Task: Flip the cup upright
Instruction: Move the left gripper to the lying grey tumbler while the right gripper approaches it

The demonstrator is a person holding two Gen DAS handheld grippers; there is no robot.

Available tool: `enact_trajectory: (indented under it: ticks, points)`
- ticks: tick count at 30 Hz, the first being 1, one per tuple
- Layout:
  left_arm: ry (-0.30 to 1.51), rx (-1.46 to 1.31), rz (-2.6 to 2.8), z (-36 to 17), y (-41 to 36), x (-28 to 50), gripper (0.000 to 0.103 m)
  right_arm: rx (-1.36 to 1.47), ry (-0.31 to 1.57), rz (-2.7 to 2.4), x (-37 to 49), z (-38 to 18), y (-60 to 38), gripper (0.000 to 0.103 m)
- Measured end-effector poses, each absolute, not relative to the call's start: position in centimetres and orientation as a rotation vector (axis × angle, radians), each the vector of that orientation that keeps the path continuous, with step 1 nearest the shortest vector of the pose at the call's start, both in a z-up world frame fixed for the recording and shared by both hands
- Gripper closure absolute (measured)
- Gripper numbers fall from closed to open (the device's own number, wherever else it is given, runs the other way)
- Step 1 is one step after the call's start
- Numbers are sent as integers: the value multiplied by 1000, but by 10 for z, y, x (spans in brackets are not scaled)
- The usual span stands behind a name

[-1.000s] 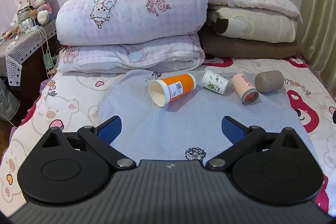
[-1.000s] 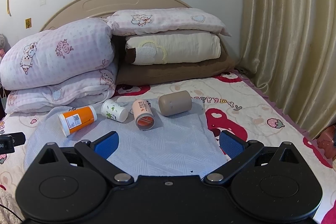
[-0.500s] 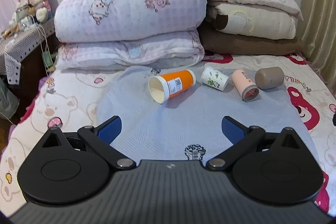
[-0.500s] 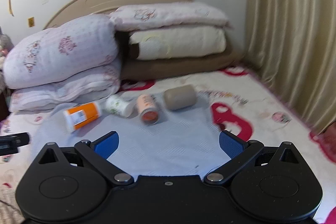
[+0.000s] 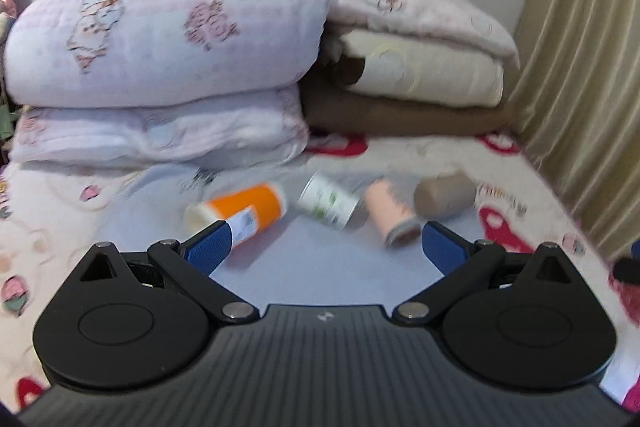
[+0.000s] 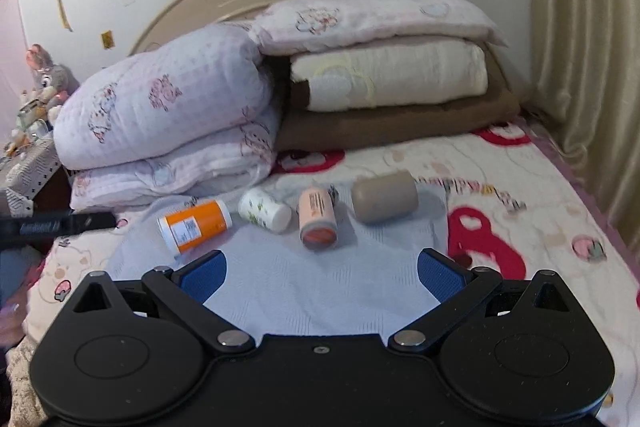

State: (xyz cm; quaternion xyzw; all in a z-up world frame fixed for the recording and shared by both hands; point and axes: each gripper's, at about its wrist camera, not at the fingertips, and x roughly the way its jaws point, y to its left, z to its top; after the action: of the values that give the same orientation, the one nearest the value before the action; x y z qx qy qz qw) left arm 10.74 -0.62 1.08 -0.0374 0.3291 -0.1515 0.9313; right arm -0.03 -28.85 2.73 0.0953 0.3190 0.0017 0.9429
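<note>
My left jaws: the left gripper point(image 5: 325, 243) has its blue pads spread wide with nothing between them, low over the bed, pointing at the row of cups.
My right jaws: the right gripper point(image 6: 322, 271) is also spread wide and empty, well short of the cups.
Cups: four lie on their sides on the pale blue cloth point(image 6: 320, 291), none upright: an orange cup point(image 6: 196, 225), a white cup with green print point(image 6: 265, 209), a pink cup point(image 6: 317, 219) and a taupe cup point(image 6: 385, 197).
Closest to my left pad: the orange cup point(image 5: 240, 213) sits just past my left-hand pad in the left view; the white cup with green print point(image 5: 330, 202) is nearest the middle of the gap. I cannot tell which one I am meant to take.
Risk, crowding: the white and pink cups point(image 5: 390, 215) lie nearly touching, so wide jaws coming down on one could knock its neighbour and set it rolling.
Risk, surface: the bed point(image 6: 520, 187) is soft and the cloth is loose. I judge a pushed cup would roll, and a righted cup could tip over again on a wrinkle.
Risk, grip: these look like light, thin cups. Clamping hard near the open rim could crush one; a loose hold could let it slip while turning.
Risk, sight: the left view is blurred, so my aim is uncertain.
</note>
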Motion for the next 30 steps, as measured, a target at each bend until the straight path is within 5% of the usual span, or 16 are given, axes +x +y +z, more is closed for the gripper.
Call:
enact_trajectory:
  ticks: [16,30]
  points:
    - [637,136,-710,-57,-133,247,3,531,837,-27,124,-17,-359,0]
    - [766,218,-994,-131,-231,325,14,1185,907,-126,213,-154,-425,0]
